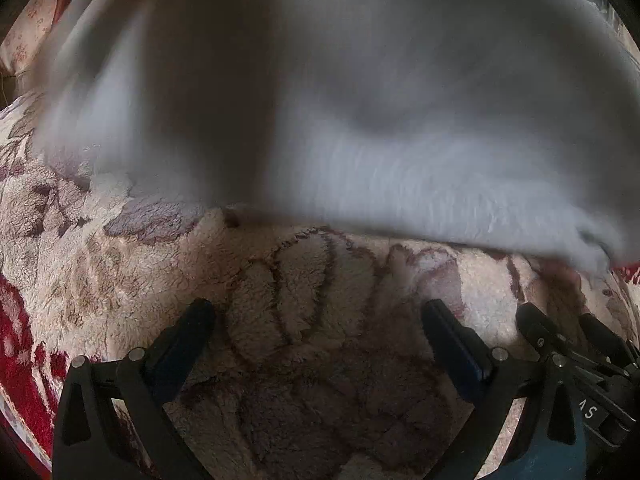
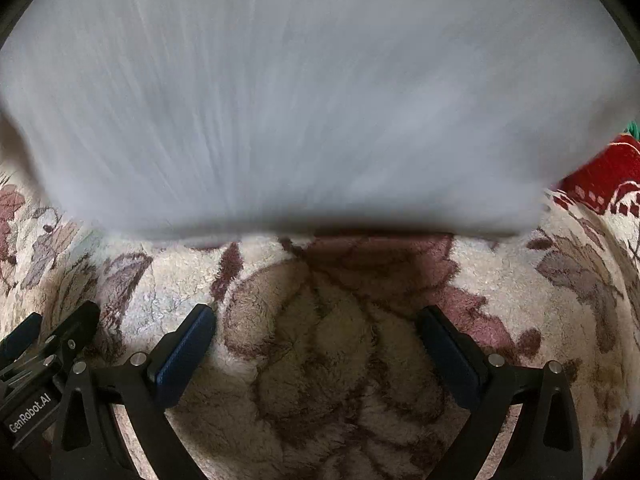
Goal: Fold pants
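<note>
- 2 views, both blurred across the upper half by pale grey pants [image 2: 312,96]; streaks fan upward from the near edge in the right wrist view, so long axis apparently running away from the camera, though too smeared to be sure.
- Near edge of the cloth roughly crosswise, lying just beyond the fingertips on a fleece blanket [image 2: 320,360]; a dark shadow under that edge.
- Seen from the left wrist, same grey fabric [image 1: 360,112] with a soft dip near the middle and a folded corner low at the right; waistband or hems not discernible.
- Left gripper [image 1: 318,316]: jaws spread wide, nothing between them, only blanket below.
- Right gripper [image 2: 316,320]: jaws spread equally wide, empty, short of the cloth.
- Side by side: each gripper's black frame visible at the edge of the other's view.
- Blanket cream and plush, patterned with brown and mauve leaves and flowers, red border [image 2: 600,176] at the right.
- Floral-print fabric [image 1: 28,36] at the far left; room otherwise dim, hardly visible.
</note>
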`<state>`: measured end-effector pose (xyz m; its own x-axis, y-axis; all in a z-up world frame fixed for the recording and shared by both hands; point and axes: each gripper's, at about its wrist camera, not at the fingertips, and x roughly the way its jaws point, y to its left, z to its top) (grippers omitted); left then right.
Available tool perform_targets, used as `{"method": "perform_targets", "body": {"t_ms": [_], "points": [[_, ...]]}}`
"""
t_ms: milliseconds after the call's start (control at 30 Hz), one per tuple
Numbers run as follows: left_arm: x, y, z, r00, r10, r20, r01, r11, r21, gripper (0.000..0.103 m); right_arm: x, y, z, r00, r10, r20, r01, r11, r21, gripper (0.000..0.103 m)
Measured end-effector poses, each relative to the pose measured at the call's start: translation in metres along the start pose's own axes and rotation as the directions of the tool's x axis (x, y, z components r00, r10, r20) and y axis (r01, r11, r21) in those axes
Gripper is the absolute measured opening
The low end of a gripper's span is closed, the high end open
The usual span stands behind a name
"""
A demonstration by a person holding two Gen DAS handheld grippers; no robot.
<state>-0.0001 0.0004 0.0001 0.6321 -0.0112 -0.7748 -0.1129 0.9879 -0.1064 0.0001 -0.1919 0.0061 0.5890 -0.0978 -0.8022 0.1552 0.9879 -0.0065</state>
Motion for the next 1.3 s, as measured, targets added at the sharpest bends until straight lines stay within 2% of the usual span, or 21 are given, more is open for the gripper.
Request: {"method": "perform_targets", "body": {"t_ms": [900,1100,1167,1300], "points": [[0.005,0.001,0.005,1.000,0.000,0.000,0.000,1.000,-0.001,0.103,0.000,0.000,0.000,1.000,-0.009,0.001,0.009,1.000,0.002,0.103],[0.003,-0.001,0.004,1.000,0.002,-0.027,-0.002,1.000,0.011,0.103,0.001,0.002,0.000,1.000,-0.018,-0.007,0.018,1.000,-0.005,0.103],[0.000,0.000,0.002,1.000,-0.002,-0.031,0.003,1.000,0.013,0.103,0.002,0.002,-0.001,1.000,-0.008,-0.016,0.008,1.000,-0.009,0.103],[-0.012,-0.001,-0.003,1.000,-0.005,-0.023,0.005,1.000,-0.010,0.103,0.000,-0.004,-0.002,0.997,0.065,-0.037,-0.066,0.997,-0.047,0.103]]}}
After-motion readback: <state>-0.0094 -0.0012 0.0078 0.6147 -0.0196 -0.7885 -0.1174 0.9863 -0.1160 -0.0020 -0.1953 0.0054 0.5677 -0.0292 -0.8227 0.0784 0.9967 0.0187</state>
